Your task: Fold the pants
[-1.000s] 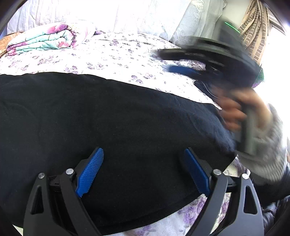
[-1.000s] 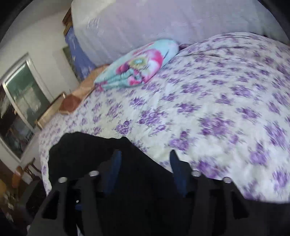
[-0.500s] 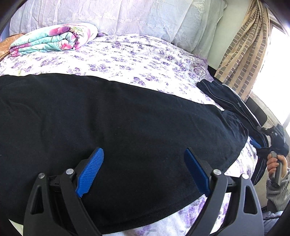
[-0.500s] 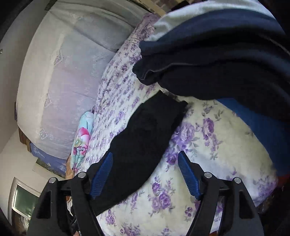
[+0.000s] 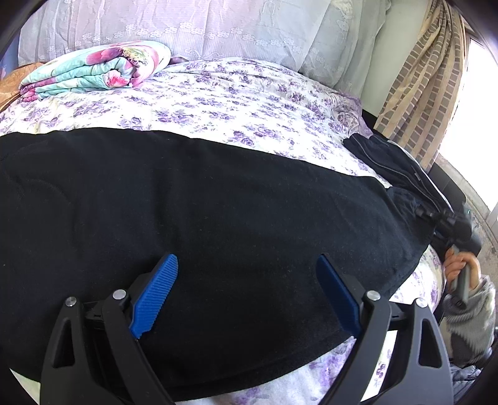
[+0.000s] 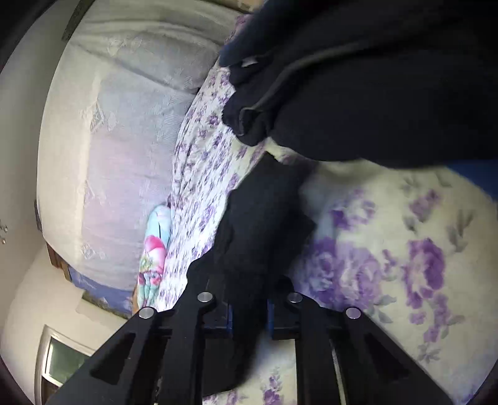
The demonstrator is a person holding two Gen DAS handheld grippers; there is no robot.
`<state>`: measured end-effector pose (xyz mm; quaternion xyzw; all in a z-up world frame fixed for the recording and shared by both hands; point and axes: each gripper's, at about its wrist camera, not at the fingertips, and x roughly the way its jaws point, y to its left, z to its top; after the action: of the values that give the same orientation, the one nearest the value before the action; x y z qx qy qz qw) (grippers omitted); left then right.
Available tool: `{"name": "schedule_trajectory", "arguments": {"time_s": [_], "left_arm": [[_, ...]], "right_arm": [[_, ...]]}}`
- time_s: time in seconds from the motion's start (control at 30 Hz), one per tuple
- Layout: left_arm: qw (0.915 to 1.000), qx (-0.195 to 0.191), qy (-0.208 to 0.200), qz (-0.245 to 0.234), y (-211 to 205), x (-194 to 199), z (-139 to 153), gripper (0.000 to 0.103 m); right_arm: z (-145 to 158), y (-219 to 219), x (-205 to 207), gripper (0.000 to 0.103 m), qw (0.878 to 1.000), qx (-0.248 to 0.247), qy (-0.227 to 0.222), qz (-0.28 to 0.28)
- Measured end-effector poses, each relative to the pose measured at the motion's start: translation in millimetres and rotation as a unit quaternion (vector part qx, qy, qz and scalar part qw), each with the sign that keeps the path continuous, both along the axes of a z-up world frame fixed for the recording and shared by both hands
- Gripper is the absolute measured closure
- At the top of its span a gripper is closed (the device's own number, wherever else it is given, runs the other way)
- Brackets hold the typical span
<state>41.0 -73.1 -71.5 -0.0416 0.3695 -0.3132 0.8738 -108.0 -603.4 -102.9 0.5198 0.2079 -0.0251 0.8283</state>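
Black pants [image 5: 202, 224] lie flat across a purple-flowered bed. My left gripper [image 5: 246, 296] hovers open just above them near their front edge, with nothing between its blue pads [image 5: 155, 296]. My right gripper [image 6: 249, 308] is shut on the right end of the black pants [image 6: 261, 224], with cloth pinched between its pads. It shows in the left wrist view [image 5: 448, 224] at the pants' right end, held by a hand in a grey sleeve.
A pile of dark navy clothes [image 5: 395, 165] lies at the bed's right edge, close above my right gripper [image 6: 373, 78]. A folded floral quilt [image 5: 93, 71] sits at the back left by the pillows [image 5: 218, 28]. A curtain [image 5: 420, 78] hangs at the right.
My right gripper has swung from over the bed down to the pants' right end and closed on the cloth. My left gripper has stayed open in place.
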Motion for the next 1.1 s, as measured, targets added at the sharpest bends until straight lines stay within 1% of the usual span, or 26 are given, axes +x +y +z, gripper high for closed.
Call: {"name": "schedule_trajectory", "arguments": {"time_s": [0.07, 0.13, 0.17, 0.23, 0.27, 0.3, 0.33, 0.37, 0.4, 0.47, 0.53, 0.57, 0.6, 0.63, 0.67, 0.7, 0.73, 0.8, 0.87, 0.9, 0.93, 0.97, 1.0, 1.03, 1.07, 1.1], "left_arm": [[0.9998, 0.003, 0.004, 0.018, 3.0, -0.9, 3.8, 0.015], [0.9989, -0.002, -0.003, 0.046, 11.6, -6.5, 14.0, 0.015], [0.9981, -0.012, -0.012, 0.059, 20.0, -9.7, 21.6, 0.015], [0.9959, -0.028, -0.022, 0.083, 37.9, -13.8, 35.4, 0.015], [0.9941, -0.035, -0.028, 0.098, 47.8, -16.1, 42.0, 0.015], [0.9922, -0.041, -0.034, 0.112, 57.2, -18.0, 47.3, 0.014], [0.9894, -0.05, -0.043, 0.13, 70.4, -20.8, 54.1, 0.012], [0.987, -0.055, -0.048, 0.143, 80.7, -22.9, 58.8, 0.01], [0.9849, -0.058, -0.052, 0.155, 90.1, -25.6, 62.9, 0.01], [0.9796, -0.056, -0.057, 0.184, 110.7, -30.3, 69.0, 0.009], [0.9738, -0.055, -0.063, 0.212, 132.1, -37.0, 71.5, 0.009], [0.971, -0.055, -0.064, 0.224, 142.1, -39.2, 71.8, 0.009], [0.9687, -0.056, -0.064, 0.233, 149.9, -41.1, 72.0, 0.009], [0.966, -0.057, -0.063, 0.244, 161.1, -42.0, 71.8, 0.009], [0.9632, -0.059, -0.06, 0.255, 172.3, -42.1, 71.3, 0.009], [0.9603, -0.062, -0.056, 0.266, 183.4, -41.8, 70.5, 0.009], [0.9578, -0.067, -0.052, 0.275, 193.6, -42.2, 69.1, 0.009], [0.9538, -0.077, -0.044, 0.287, 210.5, -40.6, 65.5, 0.009], [0.9508, -0.083, -0.037, 0.296, 223.5, -40.5, 59.8, 0.009], [0.9496, -0.085, -0.033, 0.3, 228.9, -39.9, 57.0, 0.009], [0.9482, -0.088, -0.029, 0.304, 234.8, -39.7, 53.7, 0.009], [0.947, -0.091, -0.025, 0.307, 240.2, -39.2, 50.8, 0.009], [0.9462, -0.094, -0.022, 0.309, 243.3, -37.3, 48.2, 0.009], [0.9452, -0.096, -0.019, 0.311, 246.1, -36.0, 45.2, 0.009], [0.9442, -0.099, -0.016, 0.314, 249.5, -35.4, 41.9, 0.009], [0.9434, -0.101, -0.013, 0.315, 250.8, -35.3, 38.7, 0.009]], "right_arm": [[5.9, 4.2, -6.1, 0.091, 1.0, -0.017, -0.012, -0.006], [27.2, 14.3, -9.2, 0.091, 0.998, -0.061, -0.018, -0.01], [42.5, 22.2, -9.3, 0.091, 0.995, -0.099, -0.019, -0.01], [81.7, 50.7, -6.0, 0.091, 0.977, -0.211, -0.018, -0.006], [98.0, 68.2, -3.3, 0.091, 0.964, -0.264, -0.016, -0.002], [115.9, 92.6, 2.0, 0.091, 0.944, -0.33, -0.015, 0.007], [128.4, 116.0, 7.6, 0.091, 0.925, -0.38, -0.014, 0.017], [136.5, 134.0, 13.1, 0.091, 0.91, -0.414, -0.015, 0.027], [144.4, 159.4, 20.8, 0.091, 0.892, -0.45, -0.019, 0.044], [153.3, 198.3, 37.9, 0.091, 0.867, -0.493, -0.028, 0.074], [154.6, 249.0, 59.3, 0.091, 0.835, -0.537, -0.035, 0.116], [152.4, 269.7, 65.1, 0.091, 0.82, -0.555, -0.036, 0.133], [146.4, 300.2, 79.5, 0.091, 0.797, -0.581, -0.035, 0.159], [141.8, 317.7, 85.8, 0.091, 0.785, -0.593, -0.034, 0.173], [133.5, 339.8, 97.2, 0.091, 0.77, -0.607, -0.031, 0.195], [119.9, 365.7, 110.8, 0.091, 0.749, -0.625, -0.023, 0.219], [109.8, 382.0, 116.3, 0.091, 0.733, -0.64, -0.018, 0.231], [80.8, 414.5, 129.5, 0.091, 0.696, -0.667, 0.001, 0.266], [54.3, 436.4, 134.2, 0.09, 0.667, -0.678, 0.031, 0.307], [42.0, 443.7, 132.5, 0.084, 0.649, -0.684, 0.046, 0.329], [37.0, 450.9, 127.3, 0.084, 0.637, -0.694, 0.046, 0.332], [39.0, 452.4, 122.7, 0.074, 0.632, -0.701, 0.042, 0.327], [45.7, 450.3, 116.9, 0.058, 0.637, -0.693, 0.034, 0.336], [55.4, 446.8, 111.2, 0.052, 0.649, -0.676, 0.023, 0.349], [66.7, 443.6, 106.5, 0.046, 0.664, -0.652, 0.011, 0.366], [81.7, 439.2, 99.5, 0.046, 0.686, -0.614, -0.005, 0.391]]}}
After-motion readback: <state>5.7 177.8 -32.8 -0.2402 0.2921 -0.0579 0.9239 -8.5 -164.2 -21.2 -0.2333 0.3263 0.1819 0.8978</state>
